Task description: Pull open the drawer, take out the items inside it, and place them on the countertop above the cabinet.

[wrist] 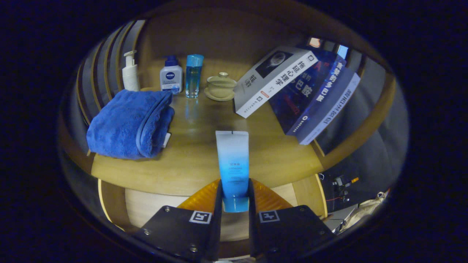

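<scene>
Gripper (236, 193) clamps blue tube (233, 160) above countertop (190, 160).

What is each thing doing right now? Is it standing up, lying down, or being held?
Gripper: shut on the tube.
Tube: held between the fingers, cap end down, above the countertop's front edge.
Towel: folded, lying on the countertop.
Pump bottle: upright.
White bottle: upright, cap on.
Blue glass bottle: upright, cap on.
Lidded cup: on its saucer, lid on.
Books: closed, leaning.

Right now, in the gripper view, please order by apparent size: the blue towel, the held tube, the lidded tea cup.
1. blue towel
2. tube, held in the gripper; nearness to the camera inflates it
3. lidded tea cup
</scene>
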`<control>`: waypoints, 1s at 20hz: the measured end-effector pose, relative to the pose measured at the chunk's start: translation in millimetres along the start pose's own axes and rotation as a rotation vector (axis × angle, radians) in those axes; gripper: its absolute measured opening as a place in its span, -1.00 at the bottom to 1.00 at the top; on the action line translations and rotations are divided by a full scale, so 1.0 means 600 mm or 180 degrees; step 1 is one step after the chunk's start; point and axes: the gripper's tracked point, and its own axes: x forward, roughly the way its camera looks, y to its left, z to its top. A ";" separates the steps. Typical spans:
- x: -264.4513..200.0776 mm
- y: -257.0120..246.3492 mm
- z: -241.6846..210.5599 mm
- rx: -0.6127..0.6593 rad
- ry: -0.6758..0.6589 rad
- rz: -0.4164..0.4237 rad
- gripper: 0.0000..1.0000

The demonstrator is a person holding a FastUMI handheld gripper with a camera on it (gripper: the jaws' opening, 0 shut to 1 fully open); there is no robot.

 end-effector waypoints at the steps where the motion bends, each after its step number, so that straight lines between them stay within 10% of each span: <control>1: 0.007 0.006 0.004 -0.0002 0.0012 0.0040 -0.35; 20: 0.033 0.054 0.050 -0.0080 -0.0083 0.0374 -0.19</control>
